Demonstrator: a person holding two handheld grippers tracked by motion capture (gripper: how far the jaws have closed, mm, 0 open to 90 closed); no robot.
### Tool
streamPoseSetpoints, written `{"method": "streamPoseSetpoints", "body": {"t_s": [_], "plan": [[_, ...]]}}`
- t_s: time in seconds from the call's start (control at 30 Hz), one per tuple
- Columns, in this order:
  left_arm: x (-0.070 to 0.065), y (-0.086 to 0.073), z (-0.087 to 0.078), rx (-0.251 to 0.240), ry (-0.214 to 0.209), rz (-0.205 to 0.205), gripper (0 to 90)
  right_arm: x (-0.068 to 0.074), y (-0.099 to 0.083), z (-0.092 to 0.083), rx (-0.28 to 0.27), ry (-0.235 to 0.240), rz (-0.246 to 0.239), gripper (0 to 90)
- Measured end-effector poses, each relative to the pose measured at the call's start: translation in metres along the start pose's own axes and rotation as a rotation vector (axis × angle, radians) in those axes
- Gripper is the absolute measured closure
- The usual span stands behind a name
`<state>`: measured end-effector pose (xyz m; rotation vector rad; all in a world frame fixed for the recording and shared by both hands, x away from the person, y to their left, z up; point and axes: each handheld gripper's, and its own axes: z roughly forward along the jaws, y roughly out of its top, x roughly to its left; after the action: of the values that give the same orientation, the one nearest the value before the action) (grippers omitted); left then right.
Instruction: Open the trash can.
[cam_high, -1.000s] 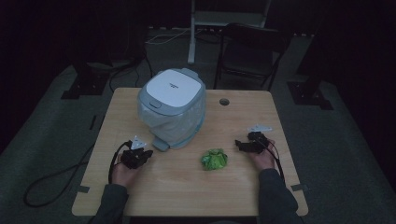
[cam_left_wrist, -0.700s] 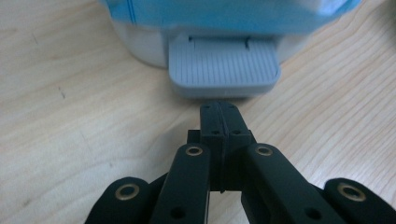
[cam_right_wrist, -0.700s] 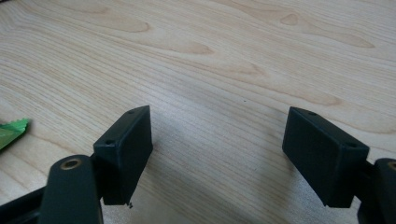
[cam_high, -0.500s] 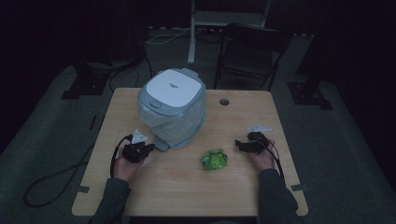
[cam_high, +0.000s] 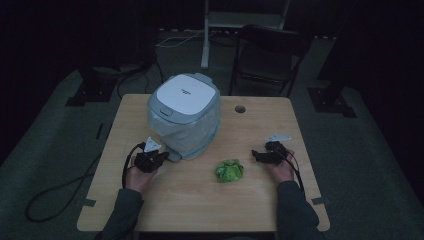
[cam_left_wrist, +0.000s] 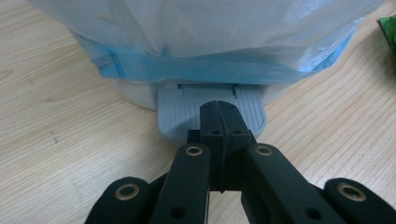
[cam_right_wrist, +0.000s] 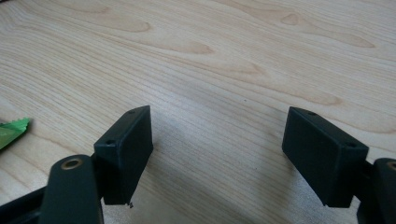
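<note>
A small pedal bin (cam_high: 182, 115) with a white lid, lined with a pale blue plastic bag (cam_left_wrist: 210, 42), stands left of centre on the wooden table (cam_high: 200, 210); its lid is down. My left gripper (cam_high: 159, 157) is shut and empty, its tips (cam_left_wrist: 222, 109) over the bin's grey foot pedal (cam_left_wrist: 177, 114); whether they touch it I cannot tell. A crumpled green wrapper (cam_high: 229, 171) lies to the right of the bin. Farther right, my right gripper (cam_high: 257, 154) points toward the wrapper, open (cam_right_wrist: 219, 154) over bare wood, with the wrapper's edge (cam_right_wrist: 11, 130) at the left.
The table has a round cable hole (cam_high: 240, 108) near its far edge. A dark folding chair (cam_high: 265, 55) stands behind the table. Cables trail across the floor at the left (cam_high: 60, 190).
My left gripper has edged slightly forward toward the bin's pedal. The right gripper, the wrapper and the bin have not moved.
</note>
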<state>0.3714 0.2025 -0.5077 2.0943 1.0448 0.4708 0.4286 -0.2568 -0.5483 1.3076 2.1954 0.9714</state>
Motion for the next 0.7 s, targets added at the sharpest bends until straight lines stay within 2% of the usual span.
{"method": "streamPoseSetpoints", "body": {"t_s": [0.43,0.7], "plan": [[-0.007,0.002,0.012,0.002,0.003,-0.004,90.0,0.0,0.0,0.0,0.0,0.0,0.0,23.6],[-0.009,0.001,0.013,-0.001,0.021,0.001,90.0,0.0,0.0,0.0,0.0,0.0,0.0,23.6]]}}
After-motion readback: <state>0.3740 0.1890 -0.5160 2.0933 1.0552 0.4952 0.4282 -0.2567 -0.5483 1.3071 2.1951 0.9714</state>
